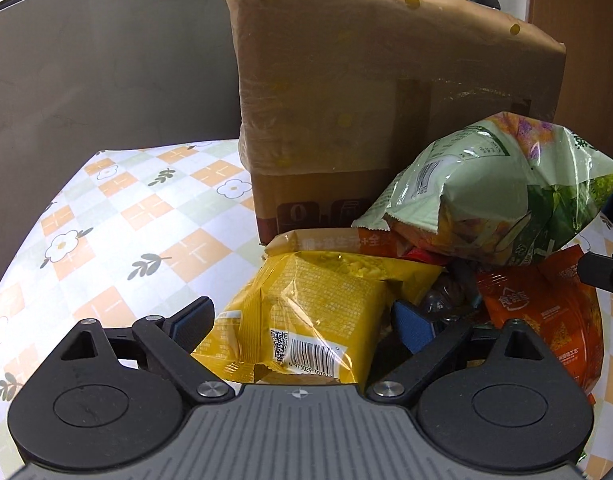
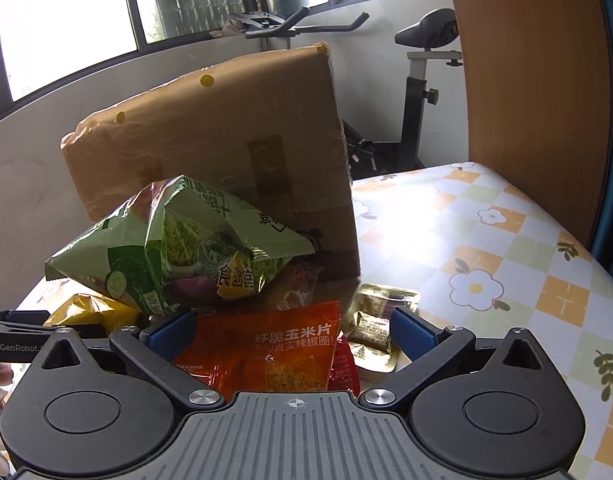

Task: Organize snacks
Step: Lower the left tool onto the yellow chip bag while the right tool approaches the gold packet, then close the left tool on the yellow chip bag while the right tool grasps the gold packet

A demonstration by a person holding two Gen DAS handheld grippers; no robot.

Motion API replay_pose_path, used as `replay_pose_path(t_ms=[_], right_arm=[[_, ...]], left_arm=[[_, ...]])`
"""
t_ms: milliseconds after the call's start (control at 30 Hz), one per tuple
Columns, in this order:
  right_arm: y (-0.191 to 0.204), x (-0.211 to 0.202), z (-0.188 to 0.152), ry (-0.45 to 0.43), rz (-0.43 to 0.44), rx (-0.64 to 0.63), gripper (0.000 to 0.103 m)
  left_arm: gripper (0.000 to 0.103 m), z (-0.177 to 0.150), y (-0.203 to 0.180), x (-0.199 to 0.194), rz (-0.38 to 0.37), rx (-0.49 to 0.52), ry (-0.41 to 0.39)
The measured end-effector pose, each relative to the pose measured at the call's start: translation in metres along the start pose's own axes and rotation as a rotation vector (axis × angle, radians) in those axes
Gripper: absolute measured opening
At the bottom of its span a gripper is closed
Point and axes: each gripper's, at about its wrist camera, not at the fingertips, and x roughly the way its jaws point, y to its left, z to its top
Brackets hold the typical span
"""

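A heap of snack bags lies on the flowered tablecloth point(image 1: 126, 220) in front of a tall cardboard box point(image 1: 346, 80). My left gripper point(image 1: 302, 324) is open and low over the heap, with a yellow bag point(image 1: 306, 304) lying between its blue pads; no squeeze shows. A puffy green bag point(image 1: 486, 184) tops the pile, and an orange bag point(image 1: 546, 320) lies to its right. In the right wrist view, my right gripper point(image 2: 292, 332) is open around the near end of the orange bag point(image 2: 266, 352). The green bag point(image 2: 178, 248) leans on the box point(image 2: 226, 140) behind it.
Small gold packets point(image 2: 374, 320) lie just right of the orange bag. Bare tablecloth point(image 2: 506, 260) spreads to the right. A wooden panel point(image 2: 526, 80) stands at the far right and an exercise bike point(image 2: 418, 80) behind the table. A grey wall runs along the left.
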Motion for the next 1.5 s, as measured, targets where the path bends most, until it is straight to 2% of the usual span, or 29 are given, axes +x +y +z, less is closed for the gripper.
replay_pose_path(t_ms=[33,100,167,200,300,433,667,833,933,1000,1033,1100,1167,1367,1500], right_arm=[[-0.001,0.000,-0.001,0.003,0.001,0.005,0.103],[-0.003,0.001,-0.002,0.006,0.001,0.012,0.103],[-0.004,0.001,-0.002,0.006,0.001,0.016,0.103],[-0.004,0.001,-0.002,0.006,0.002,0.018,0.103],[-0.006,0.000,-0.002,0.005,0.006,0.025,0.103],[-0.008,0.001,-0.001,0.014,-0.001,0.033,0.101],[-0.026,-0.006,0.003,-0.029,-0.021,0.063,0.096],[-0.051,-0.010,0.010,-0.101,-0.068,0.072,0.087],[-0.068,-0.003,0.013,-0.154,-0.121,0.051,0.076],[-0.079,0.010,0.012,-0.136,-0.151,0.024,0.064],[-0.084,0.022,0.011,-0.102,-0.154,0.007,0.060],[-0.091,0.042,0.008,-0.025,-0.148,-0.021,0.046],[-0.091,0.059,0.002,0.052,-0.146,-0.037,0.042],[-0.071,0.067,-0.004,0.071,-0.109,-0.167,0.042],[-0.069,0.070,-0.004,0.083,-0.139,-0.167,0.042]], left_arm=[[0.094,-0.001,0.002,0.002,-0.003,-0.002,0.007],[0.083,-0.003,0.007,0.004,-0.028,-0.014,-0.005],[0.078,-0.006,0.010,0.002,-0.037,-0.026,-0.027],[0.072,-0.006,0.010,-0.001,-0.044,-0.030,-0.035],[0.067,-0.011,0.009,-0.011,-0.028,-0.048,-0.061],[0.065,-0.018,0.021,-0.028,0.002,-0.134,-0.115],[0.065,-0.028,0.037,-0.047,0.071,-0.228,-0.172],[0.065,-0.033,0.044,-0.061,0.091,-0.279,-0.201],[0.065,-0.033,0.047,-0.065,0.095,-0.293,-0.209],[0.065,-0.034,0.046,-0.065,0.092,-0.299,-0.209],[0.065,-0.034,0.046,-0.064,0.091,-0.301,-0.207],[0.065,-0.035,0.041,-0.059,0.091,-0.305,-0.199],[0.065,-0.034,0.041,-0.059,0.090,-0.306,-0.194],[0.065,-0.032,0.043,-0.054,0.079,-0.302,-0.186],[0.065,-0.031,0.043,-0.052,0.071,-0.291,-0.188]])
